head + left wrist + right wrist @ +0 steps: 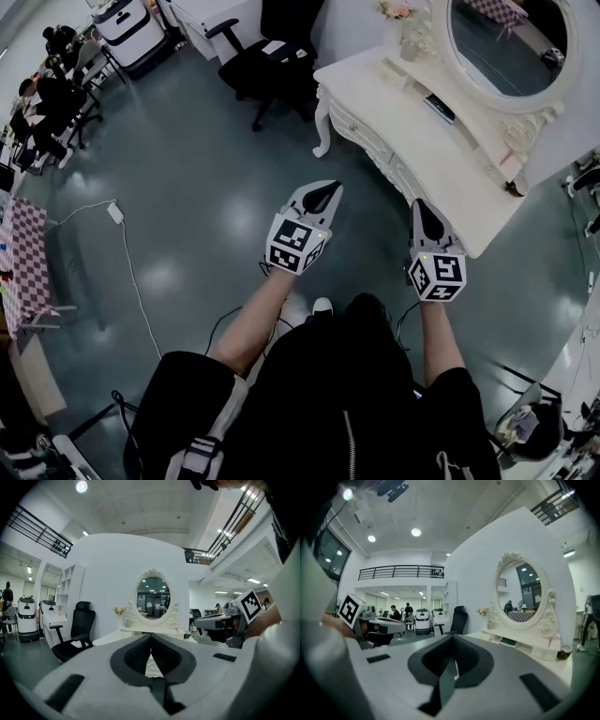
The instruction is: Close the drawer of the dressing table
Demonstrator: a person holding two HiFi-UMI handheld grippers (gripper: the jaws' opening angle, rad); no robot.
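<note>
The white dressing table [427, 150] with its oval mirror [511, 42] stands at the upper right of the head view. Carved drawer fronts [367, 139] run along its near edge, and I cannot tell whether one stands out. My left gripper [334, 186] hangs over the floor, short of that edge, shut with nothing in it. My right gripper [419, 202] is beside the table's near corner, also shut and empty. In the left gripper view the jaws [151, 637] point at the mirror [153, 597]. In the right gripper view the jaws [453, 637] meet, with the table [534, 649] to their right.
A black office chair [267, 61] stands left of the table. A vase of flowers [403, 19] sits on the table's far end. A white cable and power strip [117, 214] lie on the grey floor. People sit at desks far left [47, 94], by a checkered table [23, 253].
</note>
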